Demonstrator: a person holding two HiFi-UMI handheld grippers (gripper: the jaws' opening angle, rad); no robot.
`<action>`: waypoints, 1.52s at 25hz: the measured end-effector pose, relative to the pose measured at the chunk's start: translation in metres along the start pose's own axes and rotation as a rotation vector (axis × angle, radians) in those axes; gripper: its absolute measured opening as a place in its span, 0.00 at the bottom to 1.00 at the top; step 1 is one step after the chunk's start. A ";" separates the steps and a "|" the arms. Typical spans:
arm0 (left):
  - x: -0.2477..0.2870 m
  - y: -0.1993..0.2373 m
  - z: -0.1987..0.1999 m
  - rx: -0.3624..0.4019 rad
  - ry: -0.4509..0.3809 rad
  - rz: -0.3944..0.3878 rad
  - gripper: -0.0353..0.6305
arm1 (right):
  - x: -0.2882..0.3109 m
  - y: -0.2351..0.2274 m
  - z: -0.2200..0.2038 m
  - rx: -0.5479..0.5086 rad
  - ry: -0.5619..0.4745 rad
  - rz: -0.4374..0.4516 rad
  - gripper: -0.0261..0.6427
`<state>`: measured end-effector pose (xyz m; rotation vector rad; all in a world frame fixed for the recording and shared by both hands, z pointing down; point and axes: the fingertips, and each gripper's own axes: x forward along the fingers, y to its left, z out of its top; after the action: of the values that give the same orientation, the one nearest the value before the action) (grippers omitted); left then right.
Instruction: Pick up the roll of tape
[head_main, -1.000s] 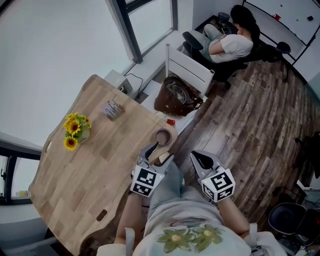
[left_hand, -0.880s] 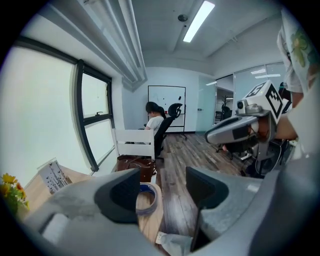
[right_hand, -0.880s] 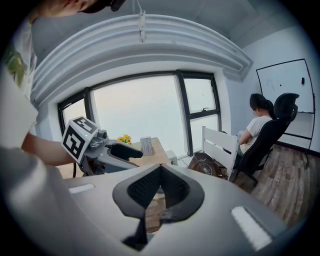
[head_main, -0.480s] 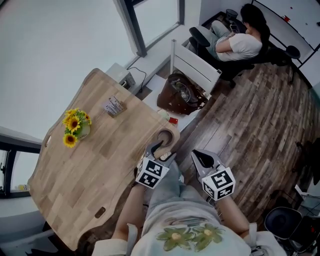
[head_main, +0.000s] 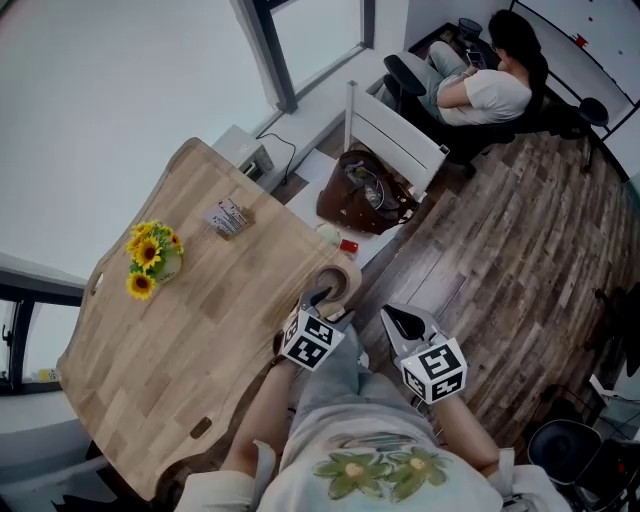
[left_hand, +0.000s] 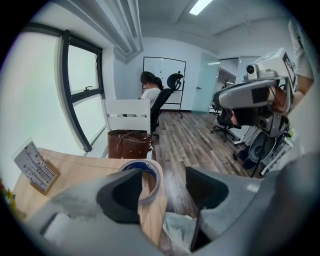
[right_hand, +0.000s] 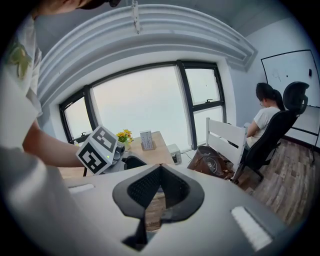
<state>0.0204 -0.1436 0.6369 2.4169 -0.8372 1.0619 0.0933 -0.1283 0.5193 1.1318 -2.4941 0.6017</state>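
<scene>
Left gripper at the tape, grip not yet made.

The roll of tape (head_main: 336, 278) (left_hand: 150, 175) lies flat on the table (head_main: 180, 330) at the corner nearest the person, tight against the edge and not lifted. The left gripper (head_main: 318, 300) (left_hand: 162, 187) is down at that corner, jaws wide apart and clamping nothing. In its own view the left jaw covers the roll's left half. The roll's right wall stands in the gap close beside that jaw, and the right jaw hangs past the table edge, over the floor. I cannot tell whether either pad touches the roll. The right gripper (head_main: 405, 322) (right_hand: 159, 187) is off the table near that corner, jaws pressed together on nothing. By my reading the reach is about done, and what is left is to close on the roll's wall and lift.
</scene>
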 end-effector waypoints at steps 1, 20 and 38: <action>0.003 -0.001 -0.002 0.002 0.010 -0.006 0.49 | 0.001 -0.001 0.000 0.003 0.003 0.001 0.04; 0.048 0.006 -0.030 0.060 0.198 -0.081 0.44 | 0.023 -0.027 0.002 0.035 0.028 -0.009 0.04; 0.064 0.019 -0.046 0.336 0.336 0.032 0.23 | 0.031 -0.033 0.016 0.035 -0.016 -0.029 0.04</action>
<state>0.0175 -0.1567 0.7170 2.3822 -0.6248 1.6783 0.0976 -0.1757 0.5276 1.1878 -2.4860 0.6333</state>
